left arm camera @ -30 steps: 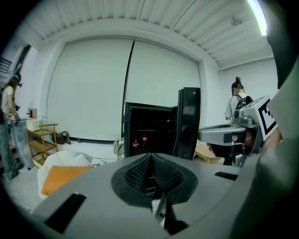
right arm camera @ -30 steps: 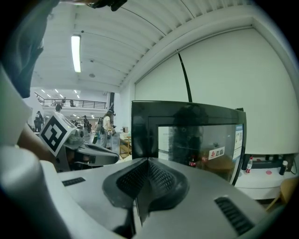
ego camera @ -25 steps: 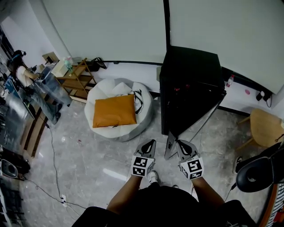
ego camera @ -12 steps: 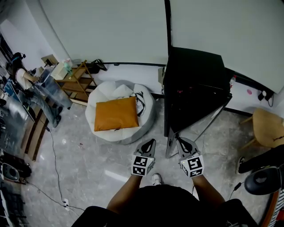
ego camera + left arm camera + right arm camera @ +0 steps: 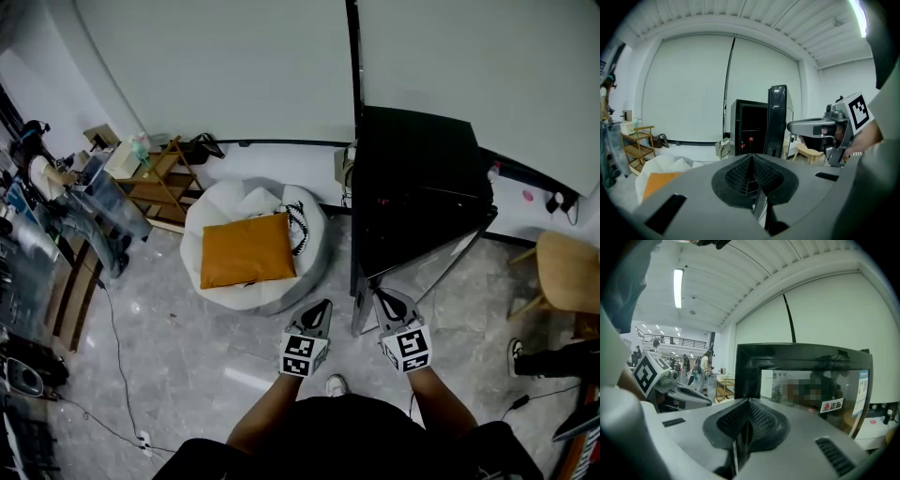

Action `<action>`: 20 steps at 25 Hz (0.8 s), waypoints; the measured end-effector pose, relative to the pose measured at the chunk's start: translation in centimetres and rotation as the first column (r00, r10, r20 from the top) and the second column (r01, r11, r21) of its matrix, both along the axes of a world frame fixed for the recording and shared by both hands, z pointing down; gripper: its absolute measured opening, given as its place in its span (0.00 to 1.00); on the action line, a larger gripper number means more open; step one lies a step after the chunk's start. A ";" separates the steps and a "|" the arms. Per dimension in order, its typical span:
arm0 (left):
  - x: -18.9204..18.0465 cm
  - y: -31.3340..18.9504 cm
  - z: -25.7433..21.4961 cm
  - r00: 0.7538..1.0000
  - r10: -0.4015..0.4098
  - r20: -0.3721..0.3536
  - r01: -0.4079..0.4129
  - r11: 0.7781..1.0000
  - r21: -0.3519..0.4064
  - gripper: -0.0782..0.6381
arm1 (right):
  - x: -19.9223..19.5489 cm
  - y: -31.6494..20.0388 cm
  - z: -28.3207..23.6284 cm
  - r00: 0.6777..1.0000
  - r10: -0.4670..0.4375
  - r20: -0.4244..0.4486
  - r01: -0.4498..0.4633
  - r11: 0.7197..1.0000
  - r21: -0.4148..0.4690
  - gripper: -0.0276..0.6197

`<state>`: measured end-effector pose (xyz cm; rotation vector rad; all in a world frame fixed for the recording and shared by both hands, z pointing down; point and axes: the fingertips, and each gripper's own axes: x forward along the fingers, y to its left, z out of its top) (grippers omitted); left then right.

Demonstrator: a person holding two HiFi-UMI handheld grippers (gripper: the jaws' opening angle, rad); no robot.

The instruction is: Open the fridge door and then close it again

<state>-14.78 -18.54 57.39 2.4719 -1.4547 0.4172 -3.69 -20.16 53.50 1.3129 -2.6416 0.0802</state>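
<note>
Left tool (image 5: 322, 307): closed, empty.
Right tool (image 5: 380, 298): closed, empty.
Fridge door (image 5: 361, 305): stayed open, edge between both tools as before.

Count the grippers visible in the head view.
2. The left gripper sits left of the open fridge door, the right gripper just right of its edge; both shut. No others.

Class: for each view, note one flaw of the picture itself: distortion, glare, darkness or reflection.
Head view: the wall edges bow; the fridge is a black mass with little detail. Left gripper view: fisheye, black corners, a lamp blown out white. Right gripper view: the glass door mirrors the room, hiding what lies behind.
</note>
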 end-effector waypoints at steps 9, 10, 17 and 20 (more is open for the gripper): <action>-0.9 -1.3 0.2 1.000 0.023 -0.006 -0.023 1.000 -0.001 0.14 | -0.7 -2.2 0.0 0.999 0.044 0.002 -0.044 0.999 0.001 0.07; -1.1 -1.4 0.2 1.000 0.024 -0.005 -0.025 1.000 -0.002 0.14 | -0.8 -2.4 0.0 0.999 0.045 0.002 -0.045 0.999 0.004 0.07; -1.8 -2.1 0.4 0.999 0.032 -0.004 -0.032 0.999 -0.001 0.14 | -1.5 -3.6 0.2 0.999 0.052 -0.005 -0.052 0.999 0.003 0.07; -1.9 -2.4 0.3 0.999 0.044 -0.012 -0.044 0.999 0.005 0.14 | -1.7 -4.2 0.2 0.999 0.052 -0.016 -0.052 0.999 0.003 0.07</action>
